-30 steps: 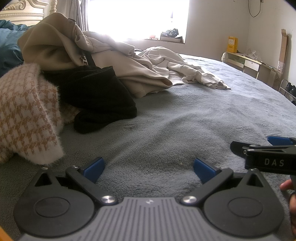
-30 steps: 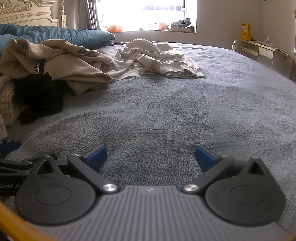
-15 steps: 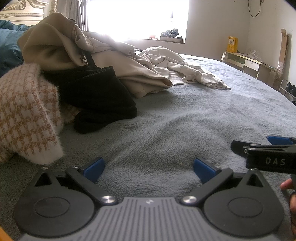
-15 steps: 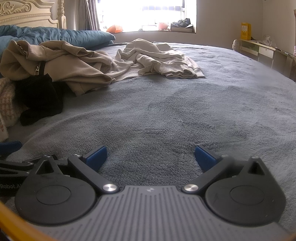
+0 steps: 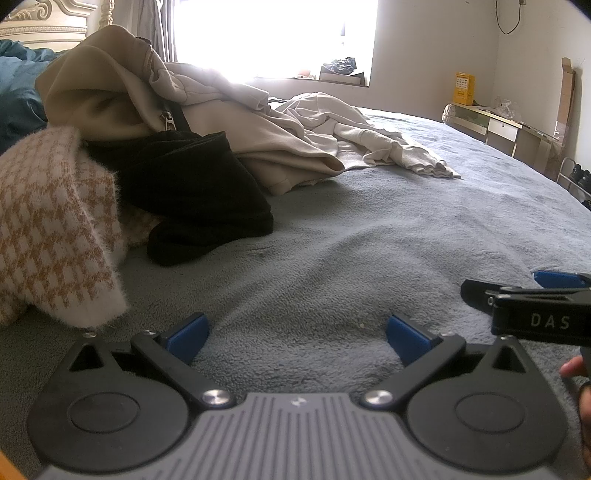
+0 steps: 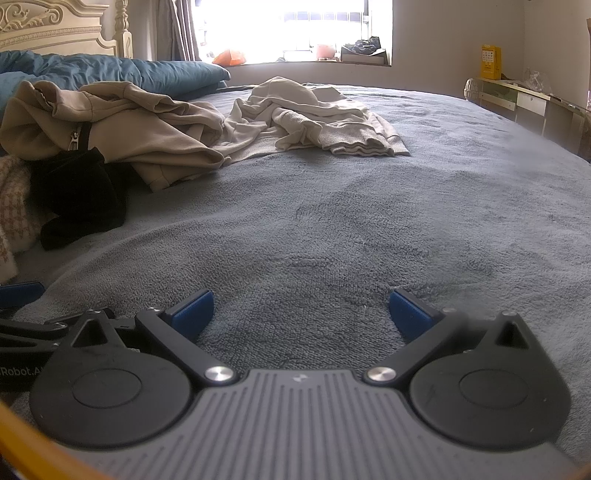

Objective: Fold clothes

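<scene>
A heap of clothes lies on the grey bed cover (image 5: 369,229). In the left wrist view a fuzzy tan-and-white houndstooth sweater (image 5: 48,229) is nearest, with a black garment (image 5: 192,192) and a beige zip hoodie (image 5: 122,88) behind it. Farther back sprawls a cream top (image 5: 369,140). The right wrist view shows the same hoodie (image 6: 122,122), black garment (image 6: 74,199) and cream top (image 6: 310,118). My left gripper (image 5: 295,336) rests low over bare cover, open and empty. My right gripper (image 6: 301,314) is open and empty too, side by side with the left.
A teal duvet (image 6: 110,72) and a carved headboard (image 6: 55,26) stand at the back left. A bright window with a cluttered sill (image 6: 332,55) is ahead. A low desk (image 6: 524,99) with a yellow box (image 6: 489,66) lines the right wall. A fingertip (image 5: 572,367) shows at right.
</scene>
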A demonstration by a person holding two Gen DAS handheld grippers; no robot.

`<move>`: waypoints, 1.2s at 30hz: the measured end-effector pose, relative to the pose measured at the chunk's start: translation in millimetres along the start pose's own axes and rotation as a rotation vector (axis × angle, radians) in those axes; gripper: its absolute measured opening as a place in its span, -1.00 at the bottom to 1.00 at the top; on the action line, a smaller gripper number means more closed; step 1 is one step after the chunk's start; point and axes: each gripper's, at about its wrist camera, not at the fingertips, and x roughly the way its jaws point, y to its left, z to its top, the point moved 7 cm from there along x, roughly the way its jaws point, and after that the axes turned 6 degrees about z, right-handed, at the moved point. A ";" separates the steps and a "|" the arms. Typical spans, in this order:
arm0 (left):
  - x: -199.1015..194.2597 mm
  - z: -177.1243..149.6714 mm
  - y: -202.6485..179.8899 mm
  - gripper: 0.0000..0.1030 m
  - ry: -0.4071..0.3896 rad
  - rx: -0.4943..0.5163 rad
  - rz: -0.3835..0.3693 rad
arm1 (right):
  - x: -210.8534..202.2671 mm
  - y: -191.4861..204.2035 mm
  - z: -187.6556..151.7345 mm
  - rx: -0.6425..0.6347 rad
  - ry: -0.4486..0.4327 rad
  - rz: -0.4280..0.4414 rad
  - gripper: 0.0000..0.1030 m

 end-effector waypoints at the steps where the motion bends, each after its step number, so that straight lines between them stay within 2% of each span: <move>1: 0.2 0.2 0.1 1.00 0.000 -0.001 -0.001 | -0.1 0.4 0.2 -0.002 0.000 -0.002 0.98; 8: -5.0 0.7 3.1 1.00 -0.009 -0.029 -0.021 | -6.8 3.7 5.1 -0.008 -0.036 0.032 0.98; 16: -19.4 5.9 18.3 0.98 -0.082 -0.123 -0.042 | -13.8 6.6 9.2 0.005 -0.071 0.088 0.98; 20: -30.0 11.9 31.6 0.80 -0.090 -0.145 -0.024 | -22.4 16.2 14.7 0.016 -0.099 0.160 0.98; 23: -42.3 15.7 45.8 0.69 -0.101 -0.156 0.013 | -27.0 26.5 20.8 0.043 -0.106 0.222 0.98; 26: -58.4 19.5 68.2 0.69 -0.138 -0.140 0.085 | -31.1 41.6 26.2 0.041 -0.097 0.275 0.98; 28: -69.6 22.1 83.8 0.79 -0.165 -0.127 0.137 | -35.3 54.0 28.9 0.008 -0.101 0.290 0.98; 29: -75.3 23.4 91.6 0.92 -0.178 -0.120 0.163 | -36.8 60.2 30.8 -0.004 -0.102 0.298 0.98; 30: -81.1 24.7 99.4 0.97 -0.192 -0.113 0.188 | -37.8 66.4 33.0 -0.012 -0.102 0.308 0.98; 32: -85.7 28.2 115.8 0.97 -0.202 -0.106 0.232 | -38.8 79.0 37.5 -0.022 -0.099 0.336 0.98; 36: -87.6 35.7 150.8 0.97 -0.233 -0.154 0.283 | -29.0 117.5 49.7 0.024 -0.077 0.497 0.98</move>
